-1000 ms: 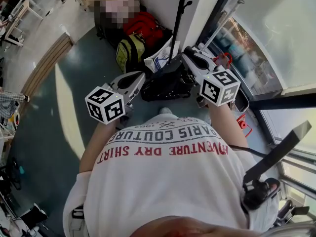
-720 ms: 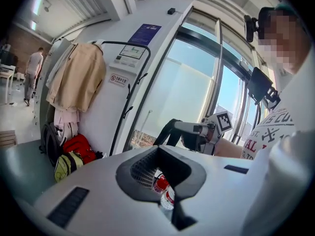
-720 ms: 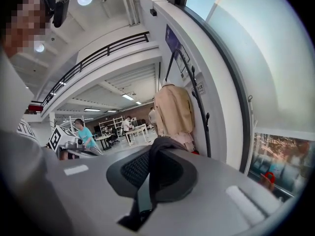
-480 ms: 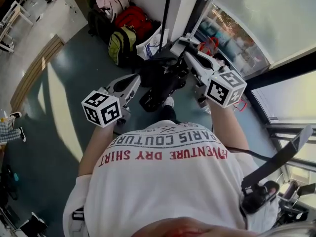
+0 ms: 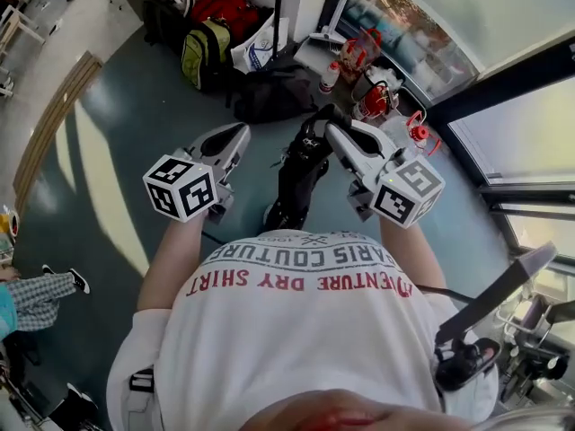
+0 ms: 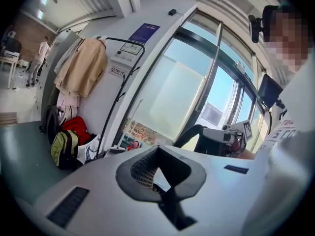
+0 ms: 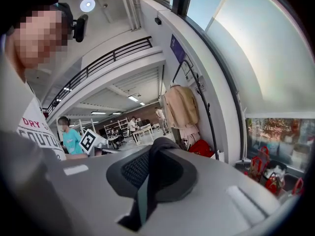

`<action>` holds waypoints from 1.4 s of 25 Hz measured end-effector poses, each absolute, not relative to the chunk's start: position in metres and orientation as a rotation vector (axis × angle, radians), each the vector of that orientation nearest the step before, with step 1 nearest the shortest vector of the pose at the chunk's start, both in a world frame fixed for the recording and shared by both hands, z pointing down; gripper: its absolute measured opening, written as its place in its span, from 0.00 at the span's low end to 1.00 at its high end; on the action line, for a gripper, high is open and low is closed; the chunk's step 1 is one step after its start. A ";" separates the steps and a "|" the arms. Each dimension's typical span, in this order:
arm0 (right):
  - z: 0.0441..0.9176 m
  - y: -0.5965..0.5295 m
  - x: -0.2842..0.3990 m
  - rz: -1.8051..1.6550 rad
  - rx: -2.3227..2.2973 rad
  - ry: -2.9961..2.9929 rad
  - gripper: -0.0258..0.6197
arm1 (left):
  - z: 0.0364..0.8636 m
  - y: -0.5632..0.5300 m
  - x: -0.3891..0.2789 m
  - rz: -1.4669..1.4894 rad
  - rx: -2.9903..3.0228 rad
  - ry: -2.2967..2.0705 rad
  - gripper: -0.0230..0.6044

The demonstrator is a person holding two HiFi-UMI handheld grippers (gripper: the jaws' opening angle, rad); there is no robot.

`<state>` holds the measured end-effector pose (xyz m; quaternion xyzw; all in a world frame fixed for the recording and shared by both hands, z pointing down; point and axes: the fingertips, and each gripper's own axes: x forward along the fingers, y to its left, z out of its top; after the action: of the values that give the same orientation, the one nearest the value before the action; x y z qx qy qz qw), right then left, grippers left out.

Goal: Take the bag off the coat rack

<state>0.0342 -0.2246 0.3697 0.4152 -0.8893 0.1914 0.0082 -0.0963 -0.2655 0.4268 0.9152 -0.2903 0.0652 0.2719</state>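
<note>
The black bag [image 5: 299,173] hangs by its strap [image 7: 150,176] from my right gripper [image 5: 332,129], whose jaws are shut on that strap. In the right gripper view the strap runs up between the jaws of the right gripper [image 7: 156,149]. The bag dangles in front of the person's legs, well away from the coat rack [image 5: 278,12]. My left gripper [image 5: 239,133] is level with it on the left, shut and holding nothing. The left gripper view shows the coat rack [image 6: 120,95] with a beige coat [image 6: 84,67] on it.
On the floor at the rack's foot lie a red bag [image 5: 220,3], a green-yellow backpack [image 5: 202,54], a white carrier bag [image 5: 256,52] and another black bag [image 5: 269,95]. Red items [image 5: 373,101] stand by the window. People and tables are far off [image 7: 69,134].
The person has stepped back from the rack. The black bag has come away with the right gripper and now hangs nearer the body; both grippers have moved back too.
</note>
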 end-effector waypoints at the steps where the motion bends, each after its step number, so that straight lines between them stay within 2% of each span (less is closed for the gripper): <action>1: 0.376 -0.207 0.035 0.612 1.284 -2.789 0.06 | 0.431 -0.251 -0.090 0.178 2.466 -0.769 0.04; 8: 0.393 -0.068 0.045 0.609 1.233 -2.824 0.06 | 0.434 -0.106 -0.052 0.168 2.509 -0.723 0.04; 14: 0.370 0.042 0.064 0.623 1.242 -2.847 0.06 | 0.399 0.031 -0.037 0.168 2.540 -0.730 0.04; 21: 0.372 0.148 0.076 0.639 1.241 -2.808 0.06 | 0.367 0.143 -0.014 0.186 2.648 -0.655 0.04; 35: 0.354 0.222 0.084 0.645 1.264 -2.790 0.06 | 0.344 0.193 0.006 0.196 2.710 -0.560 0.04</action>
<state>0.0841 0.2216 0.3541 0.4038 -0.8914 0.2059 0.0058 0.0059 0.1927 0.3441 0.9605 -0.1984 0.0694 0.1825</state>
